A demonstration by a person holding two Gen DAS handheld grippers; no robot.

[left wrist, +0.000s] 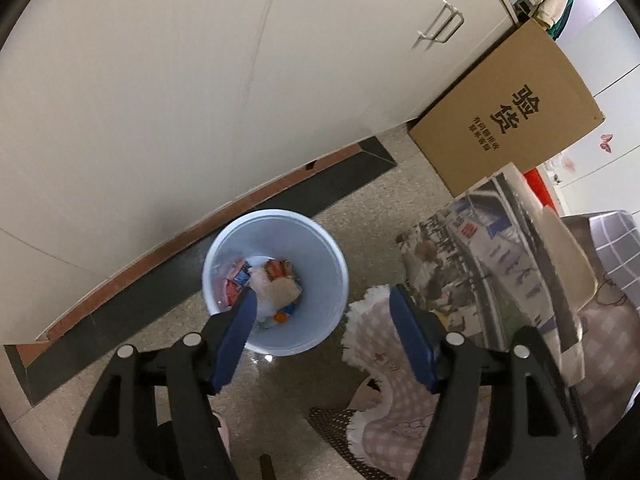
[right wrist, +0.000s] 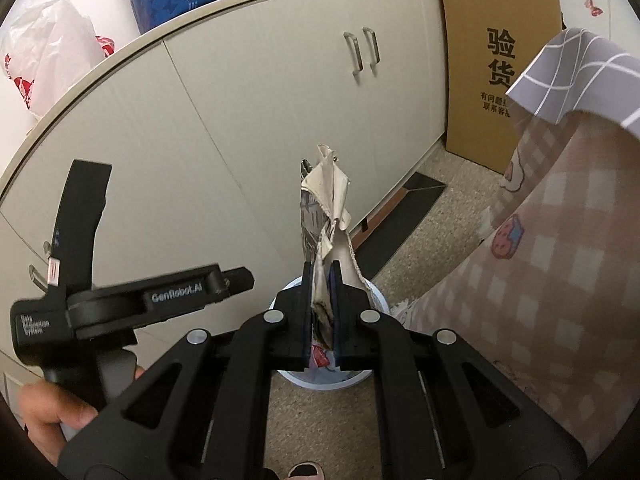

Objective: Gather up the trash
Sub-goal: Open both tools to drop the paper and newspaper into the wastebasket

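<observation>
The right gripper (right wrist: 322, 276) is squeezed tight on a folded newspaper (right wrist: 325, 216). The paper stands up tall between the two fingers, with its long side going up and down and its crumpled top leaning a little to the right. Its bottom end hangs out below the fingers.

The bin (right wrist: 378, 300) is white and round. It sits on the floor (right wrist: 432, 240), close to the bottom edge of the cupboard (right wrist: 248, 128). In the right view the bin is straight under the gripper, and only bits of its rim peek out past the fingers. So the paper is already above the bin, and I think the next move is just to let go, or go down a little first. The long paper may catch on the rim if it tips.

The left gripper (left wrist: 324, 300) is wide open and holds nothing. It hangs above the bin (left wrist: 276, 224) too, a bit to the side. Wrappers (left wrist: 272, 280) and other trash lie at the bottom. The right gripper is the one with the job now.
</observation>
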